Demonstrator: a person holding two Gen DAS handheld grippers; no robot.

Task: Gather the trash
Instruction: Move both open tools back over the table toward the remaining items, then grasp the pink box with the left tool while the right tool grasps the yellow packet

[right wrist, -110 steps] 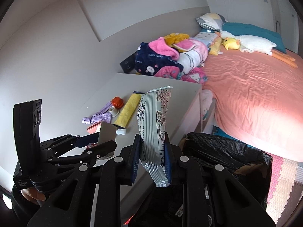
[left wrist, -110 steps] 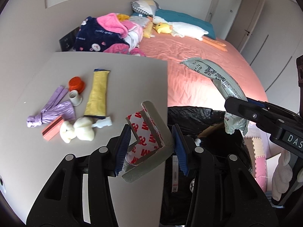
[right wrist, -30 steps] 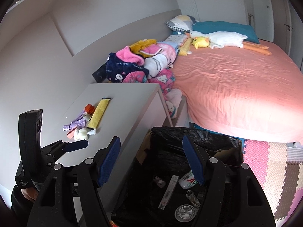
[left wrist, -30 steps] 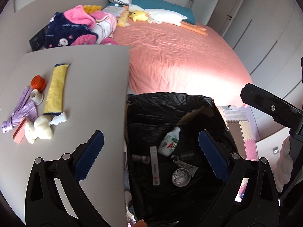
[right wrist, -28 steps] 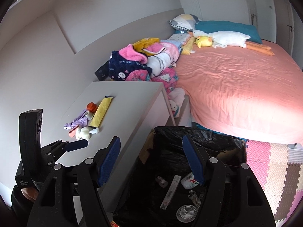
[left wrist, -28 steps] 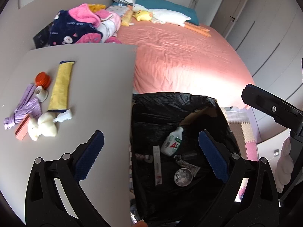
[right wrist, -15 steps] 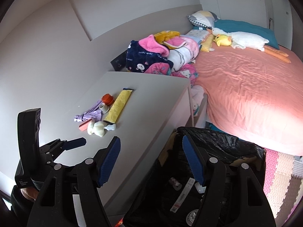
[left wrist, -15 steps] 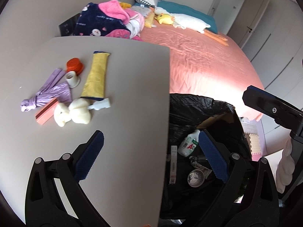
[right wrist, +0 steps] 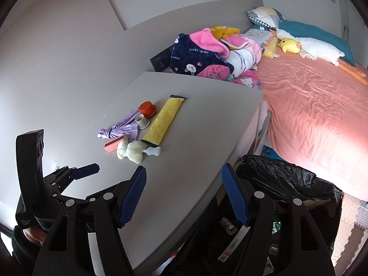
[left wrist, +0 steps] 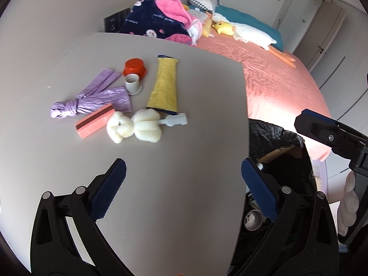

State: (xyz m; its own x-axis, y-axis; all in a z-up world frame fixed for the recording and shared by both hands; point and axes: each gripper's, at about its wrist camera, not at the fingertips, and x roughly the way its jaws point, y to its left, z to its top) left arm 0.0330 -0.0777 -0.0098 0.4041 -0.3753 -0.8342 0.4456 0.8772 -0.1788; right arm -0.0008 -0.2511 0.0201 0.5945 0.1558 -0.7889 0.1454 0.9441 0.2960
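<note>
Trash lies in a cluster on the grey table (left wrist: 188, 80): a yellow wrapper (left wrist: 164, 88), an orange cap (left wrist: 135, 66), a white cup-shaped cap (left wrist: 133, 83), a knotted purple bag (left wrist: 92, 100), a pink card (left wrist: 95, 124), a cream plush bear (left wrist: 134, 127) and a small white plastic piece (left wrist: 176, 120). My left gripper (left wrist: 184, 191) is open and empty, above the table's near part, short of the cluster. My right gripper (right wrist: 184, 195) is open and empty over the table's front edge. A bin with a black bag (left wrist: 283, 151) stands to the right of the table, with trash inside.
A bed with a pink sheet (right wrist: 310, 96) lies beyond the bin. A pile of blankets (right wrist: 207, 53) and plush toys (right wrist: 306, 46) sits at its head. A foam floor mat (right wrist: 352, 216) lies right of the bin. The wall (right wrist: 57, 53) runs along the table's left side.
Both grippers let their items go into the bin and opened. Since a second ago both have swung left from over the bin toward the table and its cluster.
</note>
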